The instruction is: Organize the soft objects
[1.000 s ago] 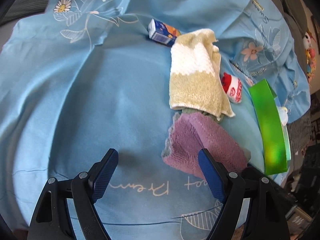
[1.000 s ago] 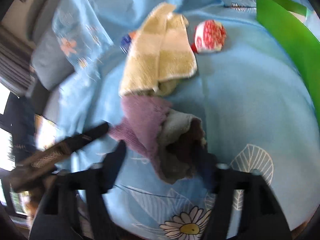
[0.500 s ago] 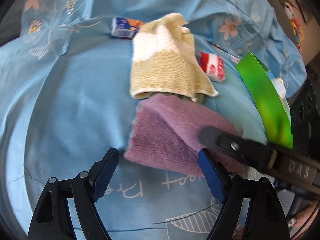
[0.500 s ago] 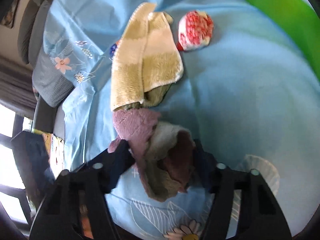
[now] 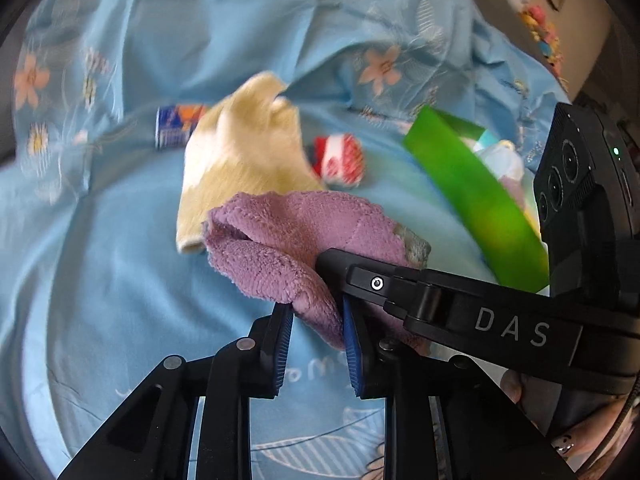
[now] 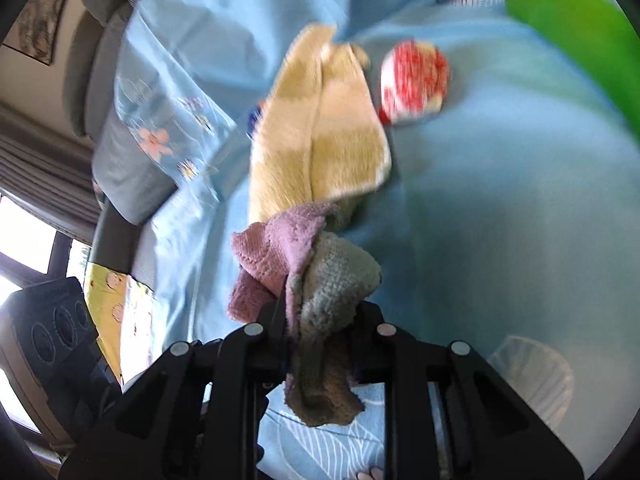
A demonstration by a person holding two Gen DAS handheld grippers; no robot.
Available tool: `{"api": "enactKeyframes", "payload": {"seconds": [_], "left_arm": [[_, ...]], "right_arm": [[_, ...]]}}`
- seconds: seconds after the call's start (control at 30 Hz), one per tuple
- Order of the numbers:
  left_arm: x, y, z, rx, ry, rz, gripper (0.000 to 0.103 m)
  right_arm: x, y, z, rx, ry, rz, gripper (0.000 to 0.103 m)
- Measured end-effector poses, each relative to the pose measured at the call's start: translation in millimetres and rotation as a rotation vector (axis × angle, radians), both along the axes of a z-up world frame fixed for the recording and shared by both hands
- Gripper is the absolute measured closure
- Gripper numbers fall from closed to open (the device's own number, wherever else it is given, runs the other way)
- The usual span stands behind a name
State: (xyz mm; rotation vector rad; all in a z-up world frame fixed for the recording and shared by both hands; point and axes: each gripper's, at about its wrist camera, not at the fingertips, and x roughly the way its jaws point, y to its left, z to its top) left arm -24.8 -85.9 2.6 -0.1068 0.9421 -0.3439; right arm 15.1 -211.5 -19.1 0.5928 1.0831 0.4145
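Left wrist view: left gripper (image 5: 316, 320) is closing on a fold of the limp purple-and-grey terry cloth (image 5: 296, 236), lifted off the blue floral bedsheet (image 5: 100, 260); right gripper (image 6: 320, 320) is closing on its far, probably bunched, edge (image 6: 328, 280); light, floppy, best pinched at corners

Purple cloth (image 5: 304, 240): fluffy terry, matt, grey looped backing, between the left tongs' (image 5: 316, 344) ribbed blue pads. Beyond it, yellow towel (image 5: 240, 160): soft plush pile. Bedsheet (image 5: 100, 260) beneath: smooth thin printed cotton. Green bin wall (image 5: 472, 196), rightward: glossy plastic.
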Motion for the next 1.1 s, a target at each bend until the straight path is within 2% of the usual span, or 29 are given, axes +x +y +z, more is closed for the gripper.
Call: {"api": "enactKeyframes", "payload": {"seconds": [0.07, 0.2, 0.37, 0.57, 0.7, 0.87, 0.97, 1.1], "left_arm": [[-2, -13, 17, 0.015, -0.05, -0.015, 0.078], [-2, -38, 47, -0.015, -0.127, -0.061, 0.078], [3, -76, 72, -0.047, -0.201, -0.13, 0.078], [26, -118, 90, -0.16, -0.208, -0.213, 0.078], [38, -146, 92, -0.173, -0.205, -0.259, 0.079], [43, -193, 81, -0.141, -0.219, -0.336, 0.08], [49, -216, 70, -0.164, -0.189, -0.377, 0.083], [56, -240, 57, -0.189, -0.119, -0.421, 0.083]], "right_arm": [[-3, -10, 17, -0.003, -0.056, -0.016, 0.082], [-10, -37, 53, -0.033, -0.173, -0.079, 0.082], [-16, -70, 83, -0.087, -0.254, -0.154, 0.082], [-18, -115, 113, -0.173, -0.324, -0.26, 0.082], [-14, -147, 117, -0.173, -0.34, -0.31, 0.082], [-18, -185, 110, -0.192, -0.334, -0.413, 0.082], [-20, -206, 103, -0.222, -0.309, -0.471, 0.082], [-21, -237, 89, -0.182, -0.265, -0.519, 0.082]]}}
